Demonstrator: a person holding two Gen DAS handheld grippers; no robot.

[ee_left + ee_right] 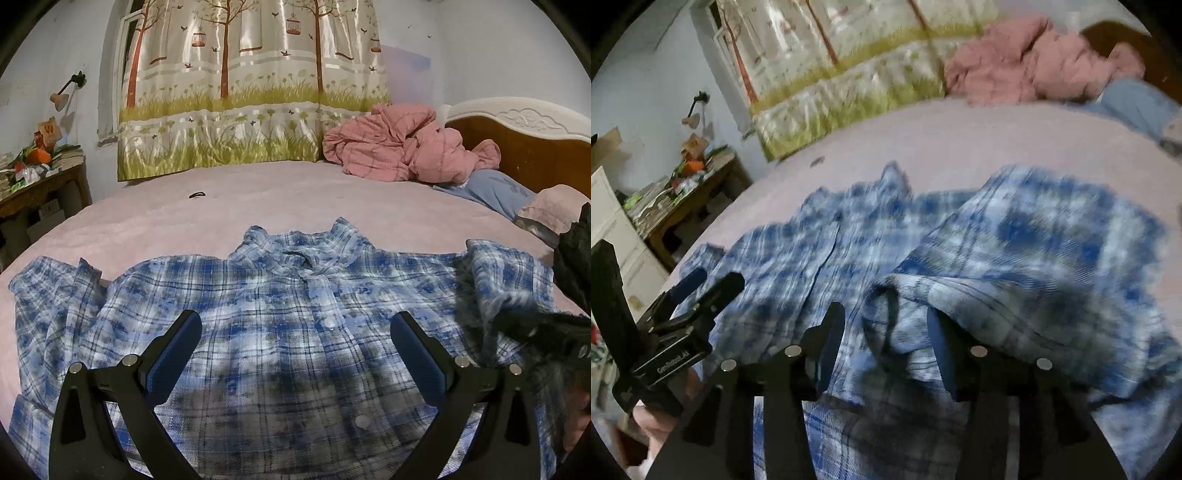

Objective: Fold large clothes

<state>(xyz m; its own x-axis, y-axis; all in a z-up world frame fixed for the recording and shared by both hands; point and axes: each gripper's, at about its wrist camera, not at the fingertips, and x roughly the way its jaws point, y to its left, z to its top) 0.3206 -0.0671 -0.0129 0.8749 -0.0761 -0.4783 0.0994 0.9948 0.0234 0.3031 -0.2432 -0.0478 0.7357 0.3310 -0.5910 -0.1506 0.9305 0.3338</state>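
A blue plaid shirt point(280, 314) is spread front-up on the pink bedsheet point(221, 206), collar toward the curtain point(251, 103). Its sleeve point(1015, 258) on the right is folded in over the body. The left gripper point(295, 339) is held above the shirt front, jaws wide and empty. The right gripper point(886, 332) is parted over the sleeve's cuff, which lies between the pads, ungripped. A pink quilt point(399, 147) is heaped by the headboard point(517, 144).
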